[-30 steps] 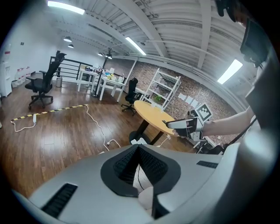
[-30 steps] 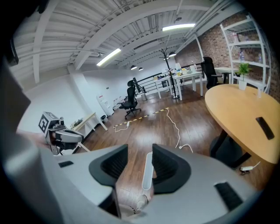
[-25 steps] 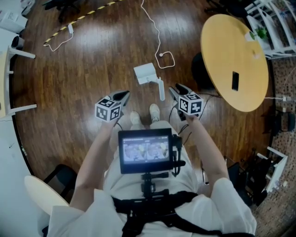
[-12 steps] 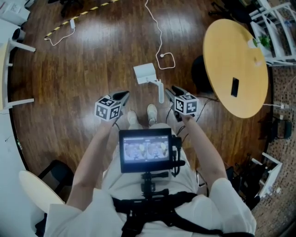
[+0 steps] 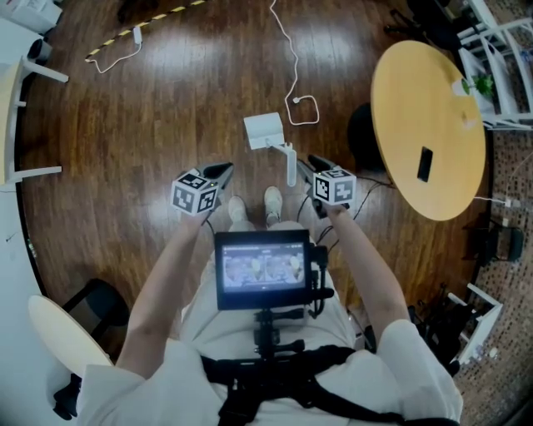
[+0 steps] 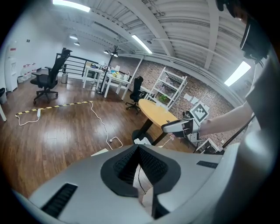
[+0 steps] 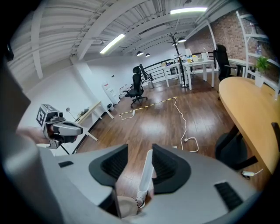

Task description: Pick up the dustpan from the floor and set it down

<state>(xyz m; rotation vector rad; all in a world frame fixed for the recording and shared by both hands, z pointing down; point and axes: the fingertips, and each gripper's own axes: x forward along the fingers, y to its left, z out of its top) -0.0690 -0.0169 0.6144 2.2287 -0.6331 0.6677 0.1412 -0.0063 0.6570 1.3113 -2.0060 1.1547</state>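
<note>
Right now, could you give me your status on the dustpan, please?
Left gripper shut, empty. Right gripper open, lined up on the handle, no contact. Dustpan on the floor. White cable loops beside it.

Pan end of the dustpan (image 7: pixel 147 174) mostly behind the right gripper (image 7: pixel 140 145) body, handle alone clear.

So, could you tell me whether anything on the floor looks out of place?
Yes: a loose white cable trails across the wood floor and ends in a loop right beside the dustpan, where it could snag or trip someone. A yellow-and-black strip lies curved farther off. Nothing looks spilled or broken.
</note>
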